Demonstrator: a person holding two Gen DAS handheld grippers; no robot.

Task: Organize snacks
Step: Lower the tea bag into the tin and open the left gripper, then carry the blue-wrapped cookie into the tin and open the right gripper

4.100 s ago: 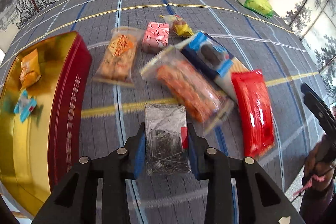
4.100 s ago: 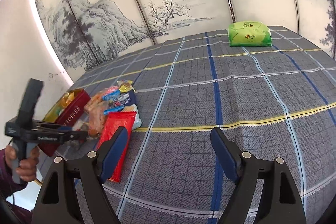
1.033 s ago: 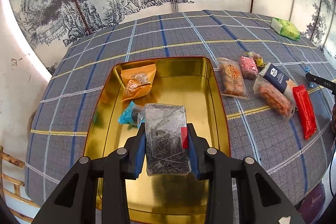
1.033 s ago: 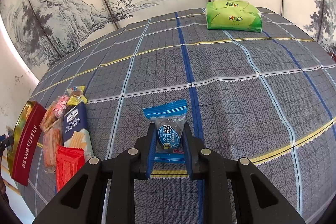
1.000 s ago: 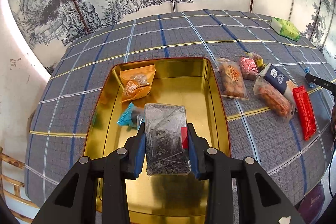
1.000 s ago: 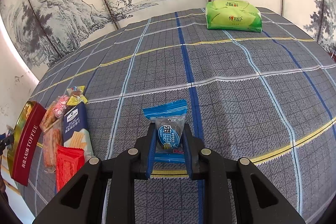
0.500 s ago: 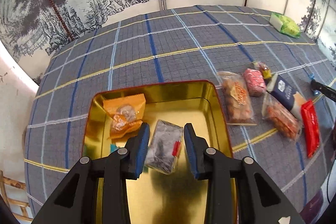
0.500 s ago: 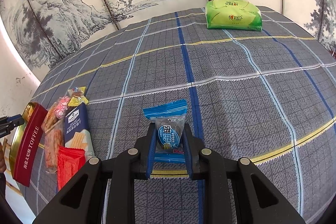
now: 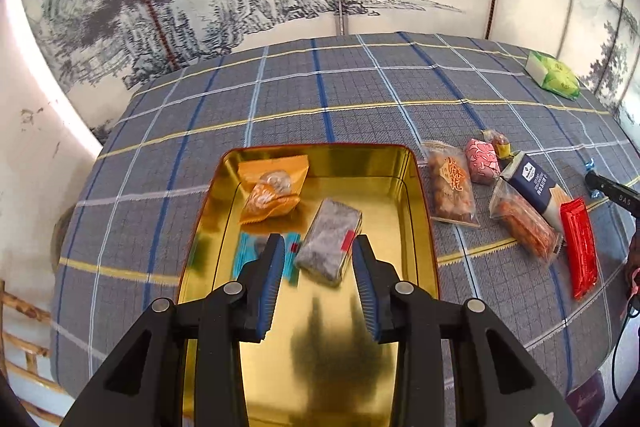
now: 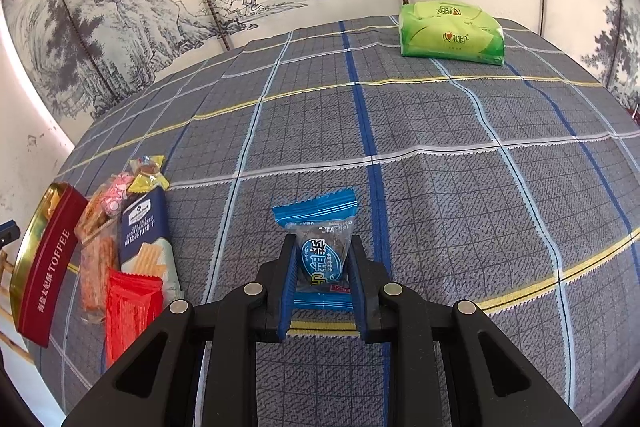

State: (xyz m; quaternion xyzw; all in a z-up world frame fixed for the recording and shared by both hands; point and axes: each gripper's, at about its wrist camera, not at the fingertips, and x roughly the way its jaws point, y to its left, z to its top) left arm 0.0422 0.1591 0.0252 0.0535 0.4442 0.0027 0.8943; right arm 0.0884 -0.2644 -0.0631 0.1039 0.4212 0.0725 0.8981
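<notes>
Currently the left gripper (image 9: 318,273) hangs above the gold tin (image 9: 416,187), its fingers (image 9: 272,279) opening with nothing pressed between them; the grey clear-wrapped snack (image 9: 330,241) lies tilted on the tin floor below, apart from both pads. Inside the tin, an orange packet (image 9: 272,189) sits toward the far left corner and a small blue-wrapped sweet (image 9: 248,255) lies beside the left wall, partly hidden by the left finger. The tin stands near the left edge of the plaid-clothed counter (image 9: 360,99). Just right of the tin, in a row on the counter: a clear bag of brown twists (image 9: 452,183), a pink packet (image 9: 482,163), a small yellow-ended candy (image 9: 498,143), a navy cracker pack (image 9: 538,187), a clear bag of orange sticks (image 9: 526,223), and a red packet (image 9: 580,247). A green tissue pack (image 9: 554,79) rests near the far right corner. Right gripper (image 10: 322,263): fingers (image 10: 286,267) closed tight on a blue candy packet (image 10: 320,227), held upright over the middle of the counter, well apart from the tin, whose red side is lettered TOFFEE in the right wrist view.
</notes>
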